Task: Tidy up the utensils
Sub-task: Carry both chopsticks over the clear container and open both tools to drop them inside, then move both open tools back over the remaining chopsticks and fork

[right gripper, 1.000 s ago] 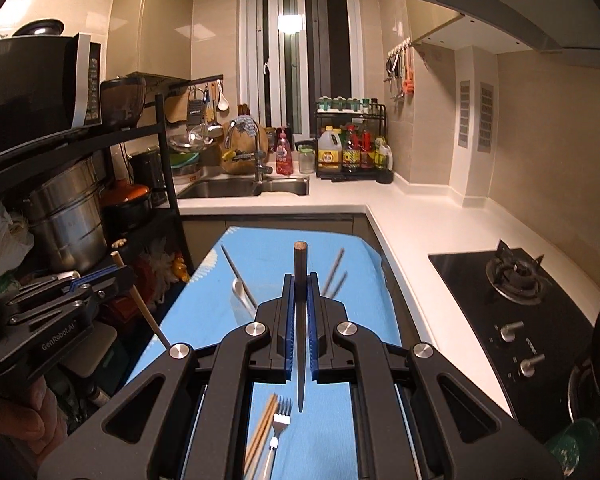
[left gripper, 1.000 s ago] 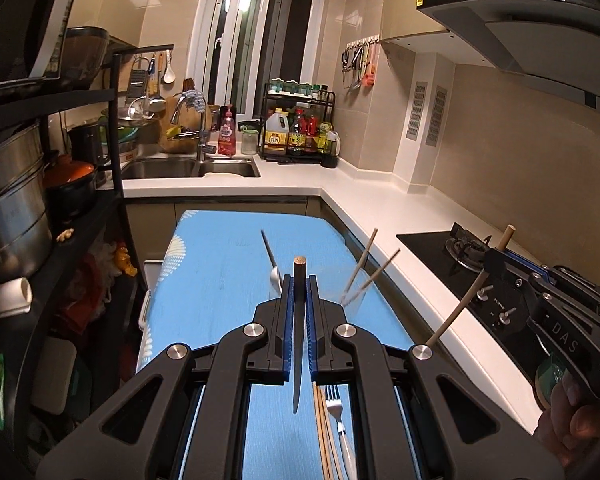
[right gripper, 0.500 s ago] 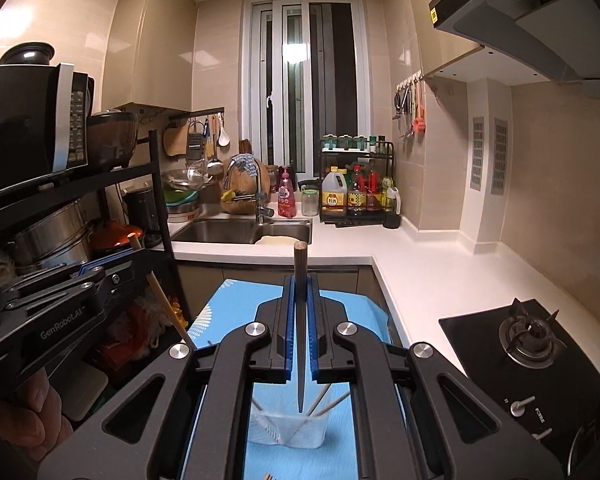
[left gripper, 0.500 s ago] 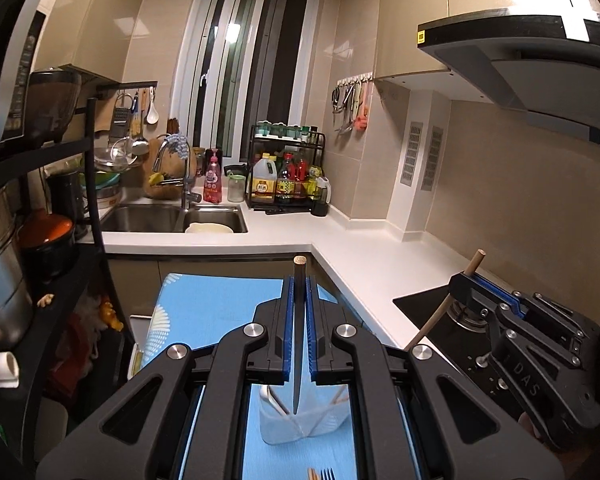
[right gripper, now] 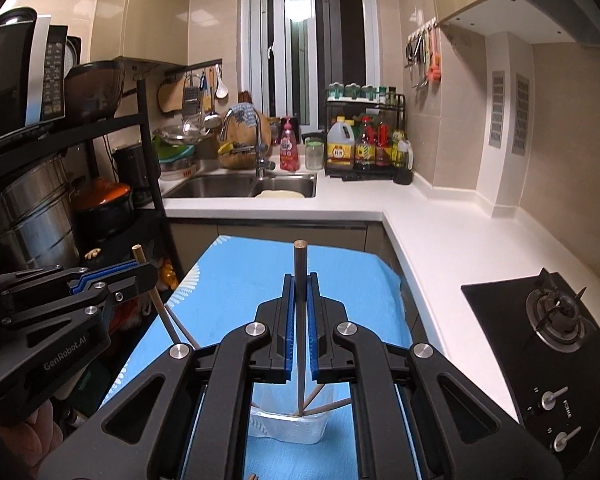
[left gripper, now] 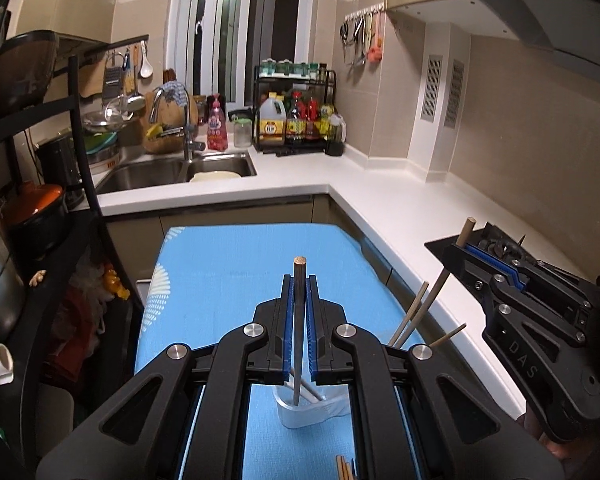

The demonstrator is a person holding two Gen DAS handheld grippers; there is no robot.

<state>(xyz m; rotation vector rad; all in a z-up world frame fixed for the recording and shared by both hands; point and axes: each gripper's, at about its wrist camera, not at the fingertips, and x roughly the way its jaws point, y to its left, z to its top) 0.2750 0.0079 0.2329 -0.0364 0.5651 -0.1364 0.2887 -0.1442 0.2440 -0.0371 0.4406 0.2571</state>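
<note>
1. Centrally, each tool is clamped on one chopstick. The left tool (left gripper: pixel 300 280) grips the left chopstick (left gripper: pixel 298 320) between its blue pads, and the right tool (right gripper: pixel 300 278) grips the right chopstick (right gripper: pixel 300 320) likewise.
2. Both sticks stand nearly upright, round end up, lower tip reaching down into the clear cup (left gripper: pixel 308 412).
3. Left wrist view: the cup stands on the blue cloth (left gripper: pixel 220 272), holding a white spoon and further chopsticks (left gripper: pixel 410 316) that lean out to the right. The right tool appears at the right edge with its stick slanting toward the cup. Loose chopstick ends (left gripper: pixel 342 470) lie on the cloth at the bottom edge.
4. Right wrist view: the cup's interior shows thin sticks fanned at its base, and the left tool enters from the left with a person's hand (right gripper: pixel 40 432) beneath it.
5. Only the right wrist view shows the whole gas hob (right gripper: pixel 552 320) and the microwave (right gripper: pixel 20 76); both show the sink (left gripper: pixel 180 168) and white counter (left gripper: pixel 380 200).
</note>
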